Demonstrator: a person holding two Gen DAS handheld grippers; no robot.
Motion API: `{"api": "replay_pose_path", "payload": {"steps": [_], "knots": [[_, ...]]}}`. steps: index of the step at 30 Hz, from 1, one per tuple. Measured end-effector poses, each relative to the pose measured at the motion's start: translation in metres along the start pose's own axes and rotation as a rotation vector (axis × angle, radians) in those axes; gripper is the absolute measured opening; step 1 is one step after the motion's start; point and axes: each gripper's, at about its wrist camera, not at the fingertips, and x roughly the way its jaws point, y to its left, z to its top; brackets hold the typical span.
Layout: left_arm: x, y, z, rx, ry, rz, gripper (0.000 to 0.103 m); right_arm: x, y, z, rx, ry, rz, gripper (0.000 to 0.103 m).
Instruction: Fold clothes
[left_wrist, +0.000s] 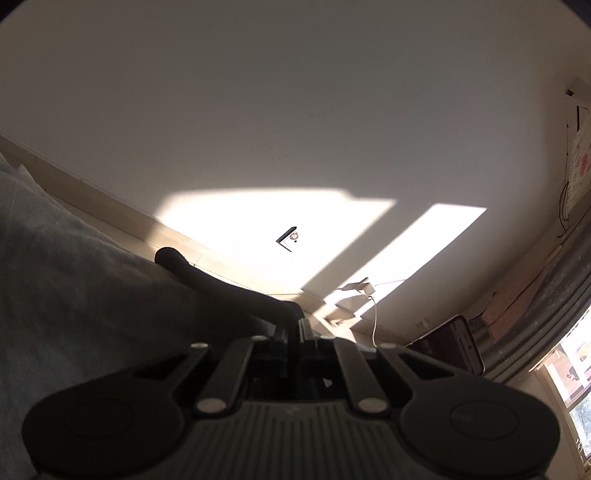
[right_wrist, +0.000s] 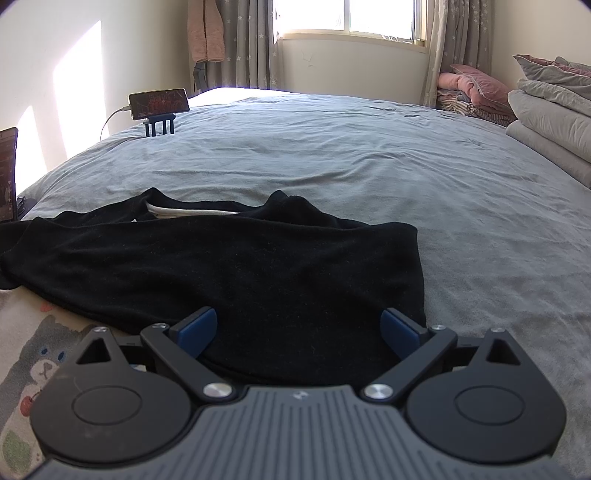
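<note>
Left gripper (left_wrist: 295, 328) is clamped together on a fold of the black garment (right_wrist: 236, 269) laid on the bed (right_wrist: 369, 147), right gripper (right_wrist: 299, 328) is held apart astride its near hem, so that hem probably needs pinching before folding.

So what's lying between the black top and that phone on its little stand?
Only bare, wrinkled grey bedsheet lies between the black top and the phone on its blue stand, as the right wrist view shows.
</note>
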Motion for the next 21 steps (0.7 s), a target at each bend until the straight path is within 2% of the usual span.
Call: {"api": "replay_pose_path", "payload": {"steps": [8, 13, 21], "knots": [[-0.042, -0.035, -0.011, 0.100, -0.013, -0.206, 0.005, -0.003, -0.004, 0.001, 0.024, -0.017, 0.000, 0.097], [-0.062, -0.057, -0.022, 0.178, 0.007, -0.327, 0.005, -0.015, -0.008, 0.005, 0.072, -0.098, 0.002, 0.097], [-0.069, -0.091, -0.063, 0.362, 0.198, -0.560, 0.005, -0.016, -0.016, 0.009, 0.140, -0.112, 0.003, 0.097]]}}
